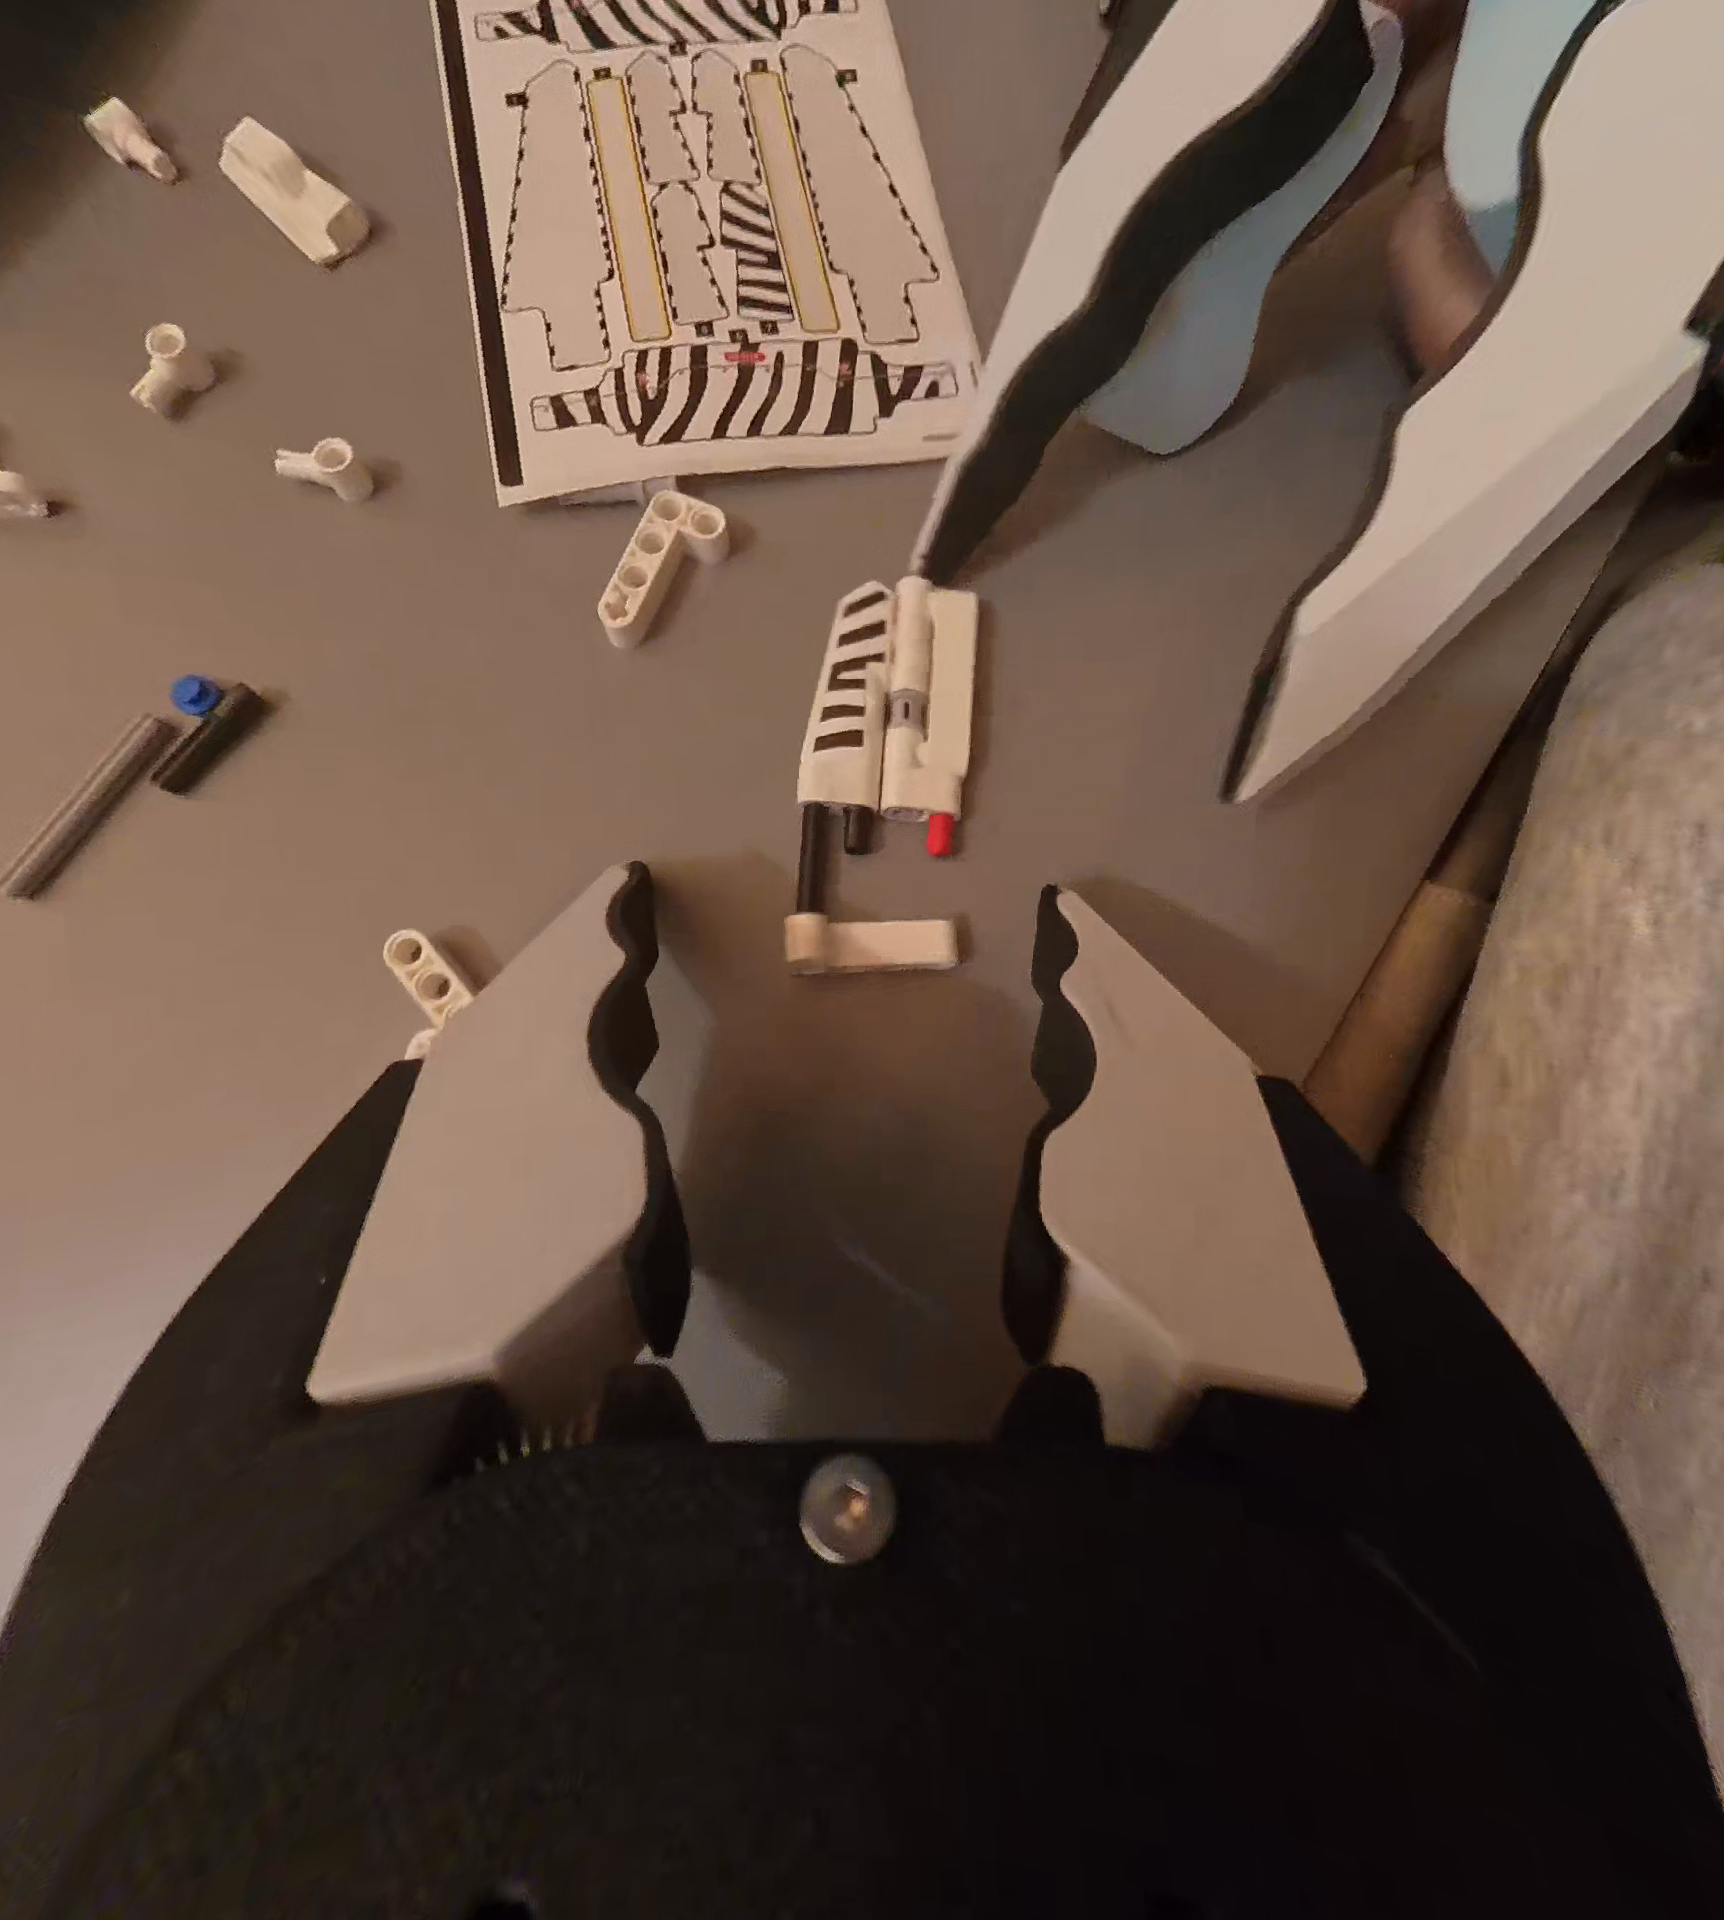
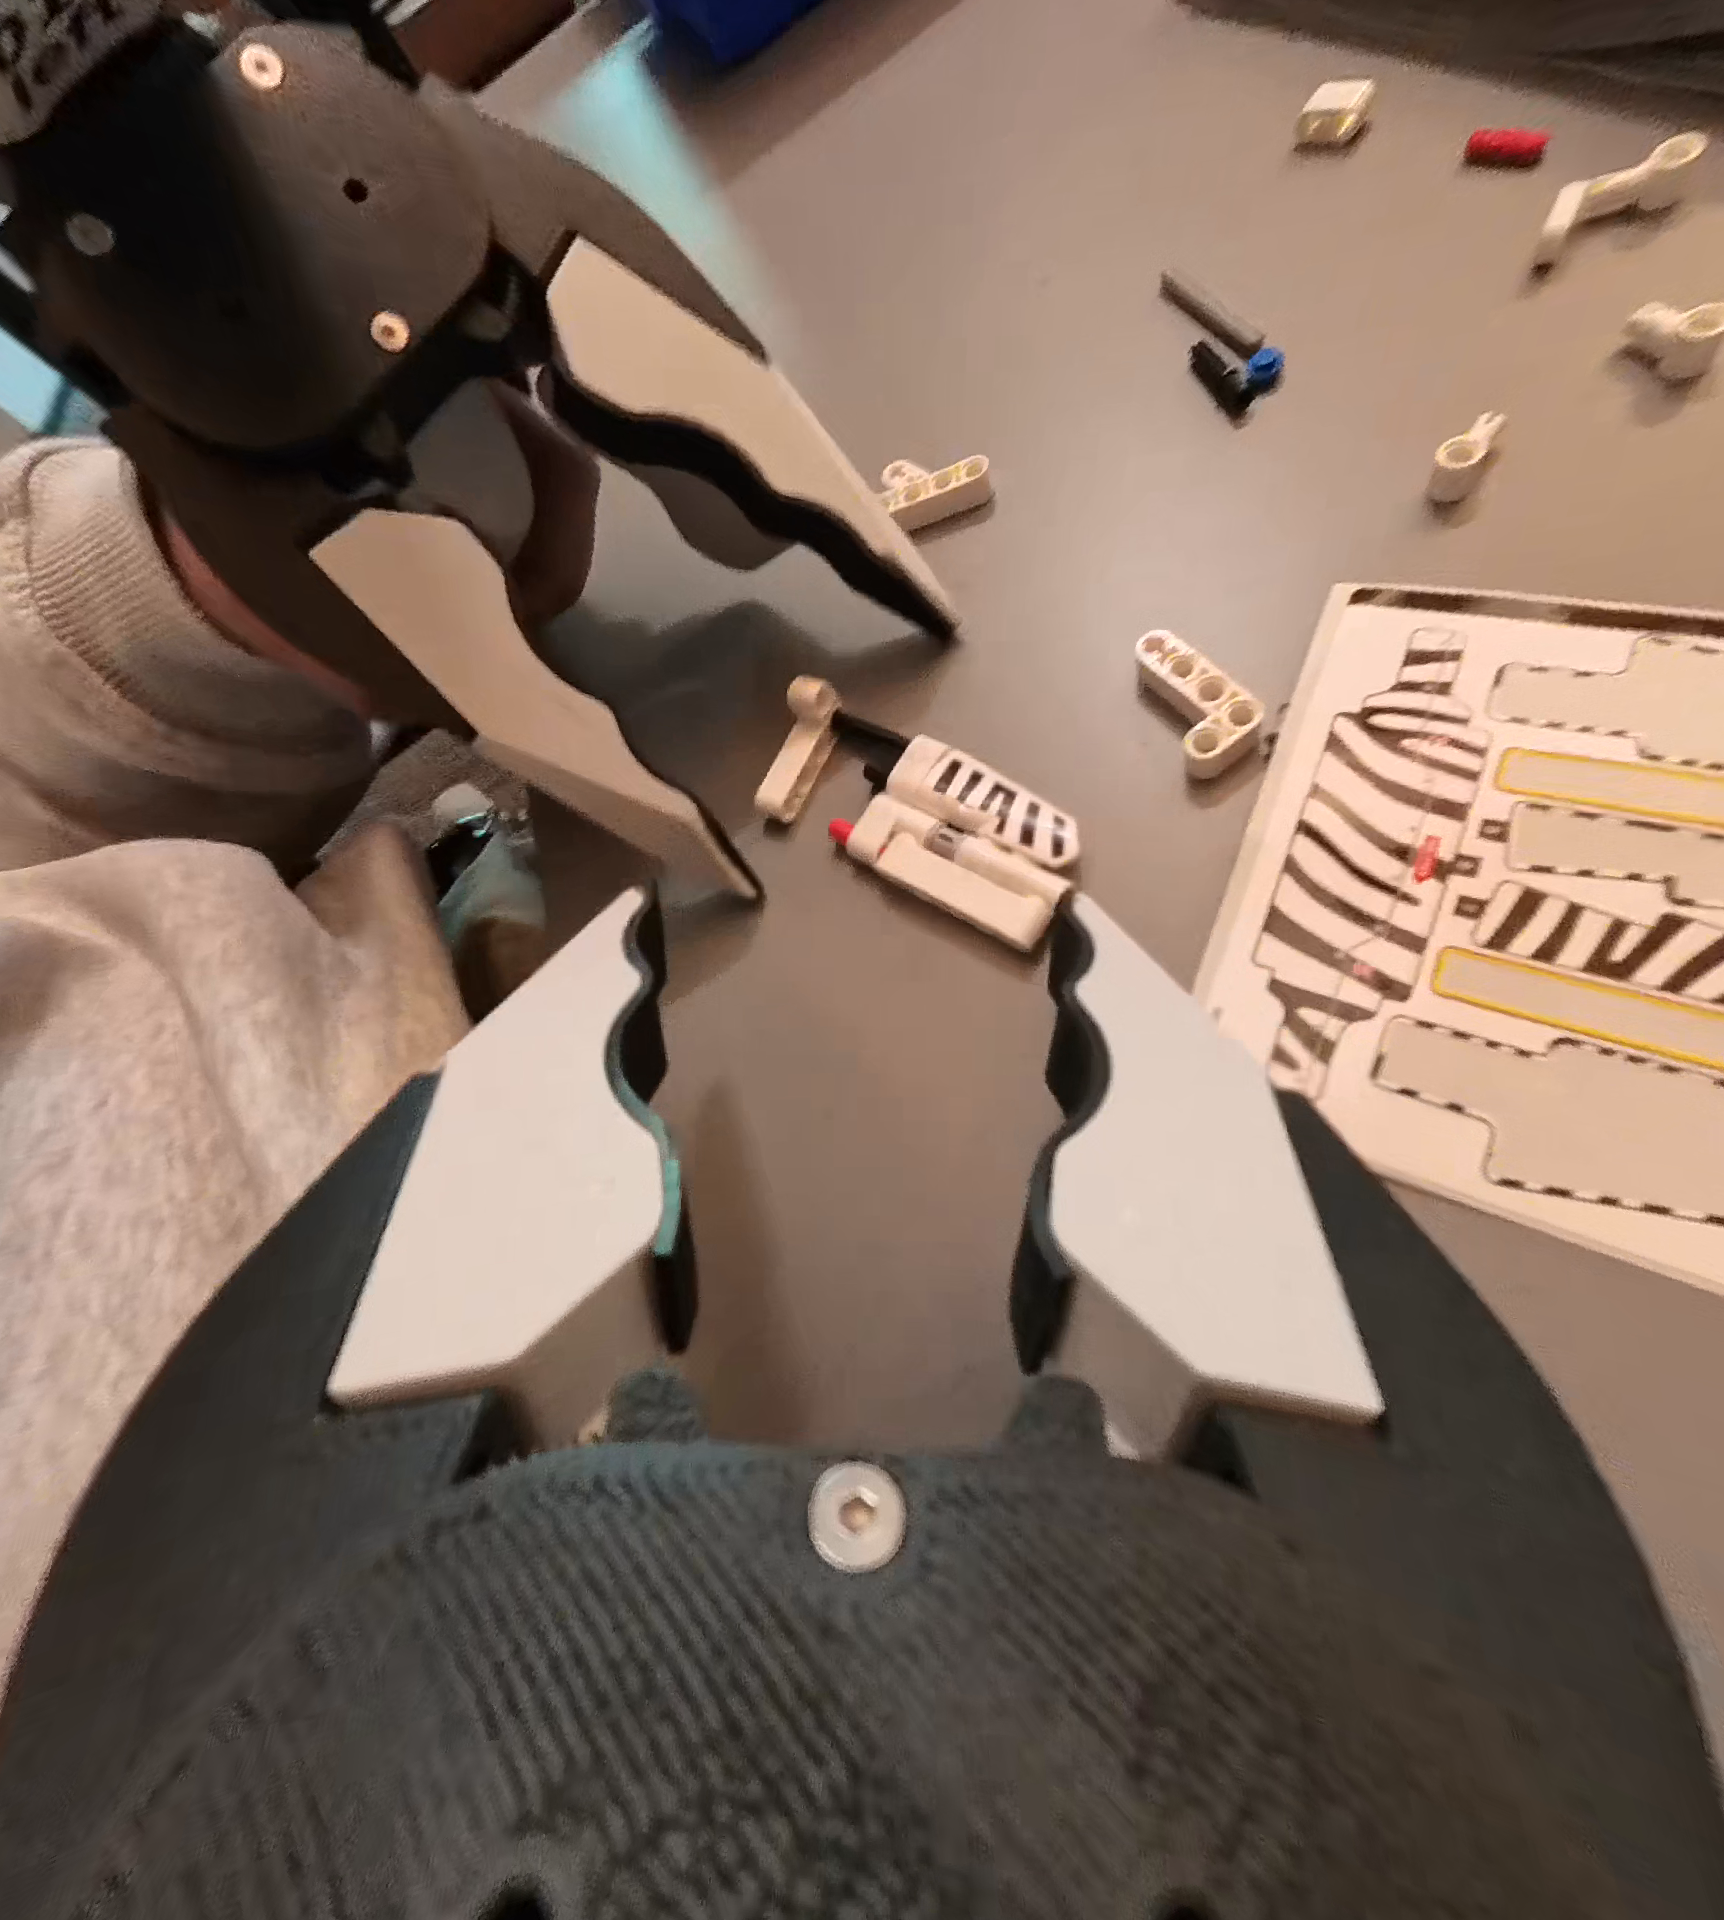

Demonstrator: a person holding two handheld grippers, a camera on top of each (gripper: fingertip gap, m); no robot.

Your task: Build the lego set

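While both grippers are hanging over it, the assembly [image 1: 889,707] is lying flat on the grey table [image 1: 422,1039], with a zebra-striped panel along one side, a red pin [image 1: 939,834] poking from one end and a black axle [image 1: 809,862] running out to a small white lever [image 1: 873,943]. The left gripper [image 1: 842,904] is standing wide and holding nothing, its tips flanking the lever without touching it. The right gripper [image 2: 858,914] is also gaping wide and empty; one of its tips is sitting right at the assembly's far end. Just beyond, a white L-beam [image 1: 655,561] is resting near the sticker sheet [image 1: 712,239], which is lying flat beside the assembly. Farther out, a grey axle [image 1: 84,805], a black pin [image 1: 209,736] with a blue pin [image 1: 193,694] and several white connectors [image 1: 323,468] are lying scattered. A grey sleeve [image 2: 110,1039] is showing at the table's edge.
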